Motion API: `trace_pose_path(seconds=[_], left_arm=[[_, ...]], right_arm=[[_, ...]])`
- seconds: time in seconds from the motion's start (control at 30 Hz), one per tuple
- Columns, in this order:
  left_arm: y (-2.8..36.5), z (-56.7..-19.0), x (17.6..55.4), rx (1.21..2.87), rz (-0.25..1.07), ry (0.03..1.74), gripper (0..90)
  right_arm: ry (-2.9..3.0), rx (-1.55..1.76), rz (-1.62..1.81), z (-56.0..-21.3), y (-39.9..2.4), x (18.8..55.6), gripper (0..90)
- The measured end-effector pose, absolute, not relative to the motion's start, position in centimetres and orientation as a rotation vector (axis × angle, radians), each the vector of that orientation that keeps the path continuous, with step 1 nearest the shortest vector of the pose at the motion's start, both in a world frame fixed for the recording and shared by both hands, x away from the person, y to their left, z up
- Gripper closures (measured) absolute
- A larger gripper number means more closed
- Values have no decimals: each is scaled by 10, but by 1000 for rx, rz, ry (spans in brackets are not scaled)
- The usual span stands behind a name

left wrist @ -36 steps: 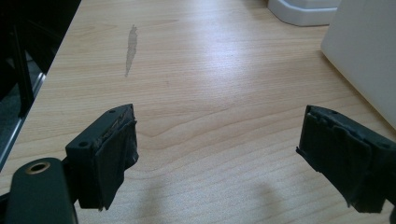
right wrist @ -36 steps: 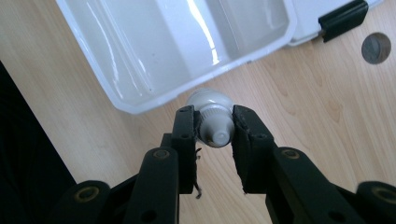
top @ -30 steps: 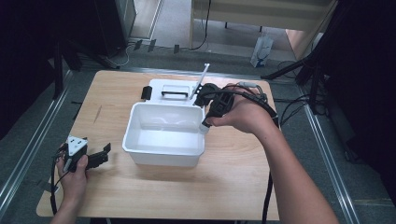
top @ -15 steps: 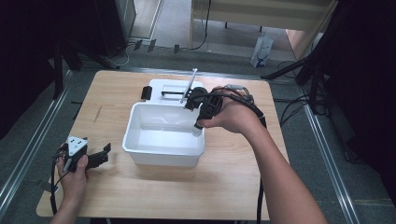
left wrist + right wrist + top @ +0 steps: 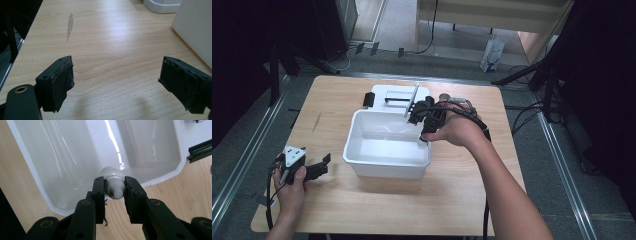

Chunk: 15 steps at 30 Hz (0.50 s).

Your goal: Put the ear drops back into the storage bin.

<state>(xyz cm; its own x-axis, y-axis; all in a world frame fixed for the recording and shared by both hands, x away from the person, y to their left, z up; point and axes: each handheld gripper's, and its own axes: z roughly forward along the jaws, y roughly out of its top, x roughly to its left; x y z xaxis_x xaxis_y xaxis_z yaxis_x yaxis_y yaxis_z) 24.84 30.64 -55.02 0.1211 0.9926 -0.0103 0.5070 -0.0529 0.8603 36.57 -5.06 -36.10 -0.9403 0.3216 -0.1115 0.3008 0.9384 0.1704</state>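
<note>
Right gripper (image 5: 114, 192) lowered, jaws clamping one tube (image 5: 113, 183) over one tub (image 5: 362, 150), left gripper (image 5: 117, 82) jaws wide, empty.

No readable text, label or number on anything here

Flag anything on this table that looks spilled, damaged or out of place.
Only a pale streak on the wooden table, like a scuff or dried smear, left of the white tub. The right gripper holds a small white bottle over the tub, and nothing looks spilled.
</note>
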Motion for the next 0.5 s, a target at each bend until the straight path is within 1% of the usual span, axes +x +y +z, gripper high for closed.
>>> trace_pose_path(seconds=[0.5], left_arm=[[306, -550, 248, 1660, 835, 1478, 129]], right_arm=[[2909, 358, 80, -399, -34, 372, 719]])
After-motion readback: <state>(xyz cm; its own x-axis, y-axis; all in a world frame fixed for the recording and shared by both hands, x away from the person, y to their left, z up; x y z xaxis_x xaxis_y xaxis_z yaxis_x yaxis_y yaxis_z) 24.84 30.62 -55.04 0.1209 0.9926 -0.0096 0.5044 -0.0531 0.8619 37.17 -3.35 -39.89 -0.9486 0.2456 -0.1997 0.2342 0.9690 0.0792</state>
